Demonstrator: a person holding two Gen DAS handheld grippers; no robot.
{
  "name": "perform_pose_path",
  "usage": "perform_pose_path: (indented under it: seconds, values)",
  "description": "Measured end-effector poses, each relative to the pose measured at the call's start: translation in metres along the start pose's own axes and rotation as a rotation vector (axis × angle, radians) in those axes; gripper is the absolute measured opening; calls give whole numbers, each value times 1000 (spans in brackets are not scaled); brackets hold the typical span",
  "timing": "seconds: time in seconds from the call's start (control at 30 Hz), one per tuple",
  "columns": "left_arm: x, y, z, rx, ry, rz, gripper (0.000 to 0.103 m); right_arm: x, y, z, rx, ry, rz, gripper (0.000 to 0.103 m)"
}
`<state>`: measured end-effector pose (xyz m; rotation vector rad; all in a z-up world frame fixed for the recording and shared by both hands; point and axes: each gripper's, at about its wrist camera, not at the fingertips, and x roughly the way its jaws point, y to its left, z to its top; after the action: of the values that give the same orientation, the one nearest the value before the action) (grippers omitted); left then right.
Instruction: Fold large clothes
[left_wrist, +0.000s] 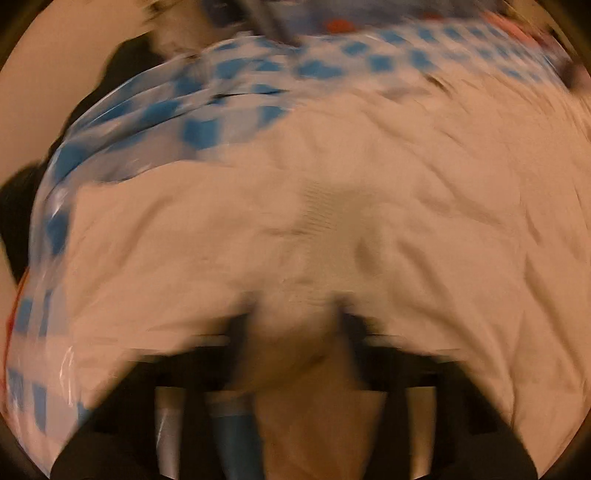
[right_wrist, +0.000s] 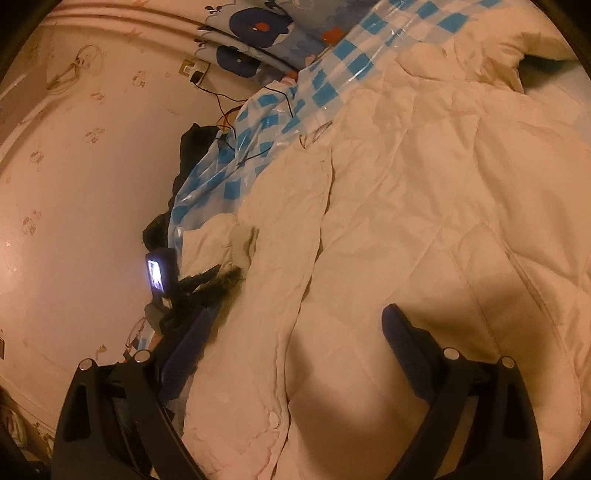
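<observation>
The white padded coat (right_wrist: 406, 184) lies spread over a blue-checked plastic sheet (right_wrist: 266, 122), its length running away from both grippers. The right gripper (right_wrist: 295, 354) hovers wide open and empty above its front. The left gripper (left_wrist: 295, 328), blurred, seems pinched shut on a fold of it.

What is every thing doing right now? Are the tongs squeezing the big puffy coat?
Left tongs: shut on the white coat, a bunch of fabric pinched between them.
Right tongs: open, over the coat, holding nothing.
White coat: spread out, wrinkled, not folded yet.
Blue checked plastic sheet: crumpled, lying under the coat.
Small screen: lit up.
</observation>
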<state>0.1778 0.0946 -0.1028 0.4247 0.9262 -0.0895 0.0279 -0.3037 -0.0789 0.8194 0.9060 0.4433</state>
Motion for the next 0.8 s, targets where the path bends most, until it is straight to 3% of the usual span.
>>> perform_pose_path:
  seconds: [0.03, 0.17, 0.37, 0.43, 0.53, 0.63, 0.67, 0.7, 0.73, 0.8]
  values:
    - [-5, 9, 2, -41, -11, -26, 7, 0, 0, 0, 2, 0, 1, 90]
    - [-32, 21, 11, -61, -64, -2, 2, -2, -2, -1, 11, -1, 7, 90]
    - [-108, 103, 39, -320, -231, -9, 2, -2, -4, -2, 20, -2, 7, 90]
    - [-132, 156, 38, -470, -283, 5, 2, -1, -5, -2, 22, -1, 6, 90]
    - [-156, 249, 8, -760, -338, 79, 2, -1, -5, -2, 22, 0, 6, 90]
    - [-155, 330, -50, -1079, -263, 238, 2, -1, -5, -1, 25, 5, 8, 90]
    - [-151, 348, -69, -1166, -211, 267, 5, 0, -5, -1, 24, 6, 7, 90]
    - [-145, 367, -94, -1259, -122, 248, 14, 0, -5, -2, 24, 7, 5, 90]
    - [-145, 374, -107, -1304, -83, 242, 20, 0, -5, -2, 24, 8, 5, 90]
    - [-158, 374, -128, -1337, -97, 267, 57, 0, -6, -1, 25, 9, 4, 90]
